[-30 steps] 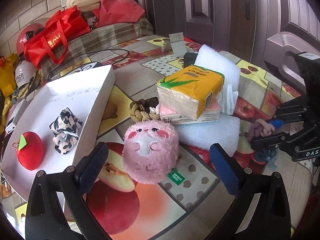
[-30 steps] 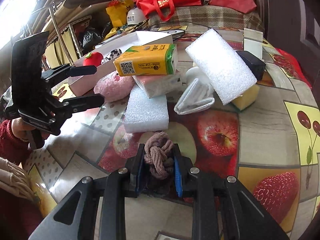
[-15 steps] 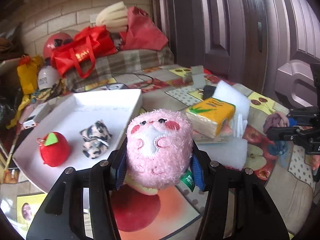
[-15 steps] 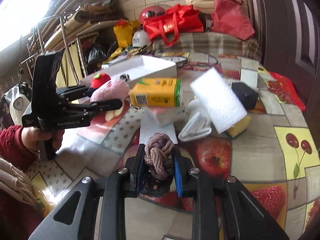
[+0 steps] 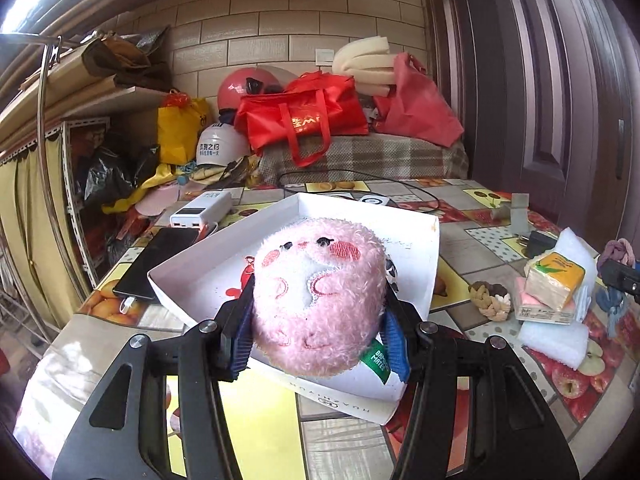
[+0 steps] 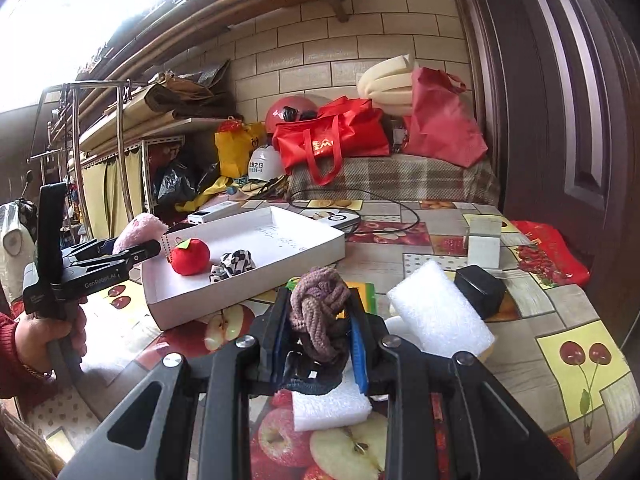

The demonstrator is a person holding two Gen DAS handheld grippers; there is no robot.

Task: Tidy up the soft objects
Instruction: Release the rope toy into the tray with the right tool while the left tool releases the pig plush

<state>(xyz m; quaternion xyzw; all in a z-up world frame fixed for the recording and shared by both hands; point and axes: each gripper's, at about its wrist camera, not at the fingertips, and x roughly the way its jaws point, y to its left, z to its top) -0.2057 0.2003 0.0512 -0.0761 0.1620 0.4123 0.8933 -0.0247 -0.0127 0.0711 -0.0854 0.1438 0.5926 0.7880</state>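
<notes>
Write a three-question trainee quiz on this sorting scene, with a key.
1. True or false: the left hand-held gripper is shut on the pink plush toy.
2. What does the right hand-held gripper hold? A) yellow tissue pack B) mauve knotted rope toy C) black box
3. Which two soft things already lie in the white tray?

Key: 1 true. 2 B. 3 the red apple plush and the black-and-white patterned cloth.

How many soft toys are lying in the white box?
2: a red apple toy near the left end of the white box, and a black-and-white toy just right of it. Nothing else shows inside.
</notes>
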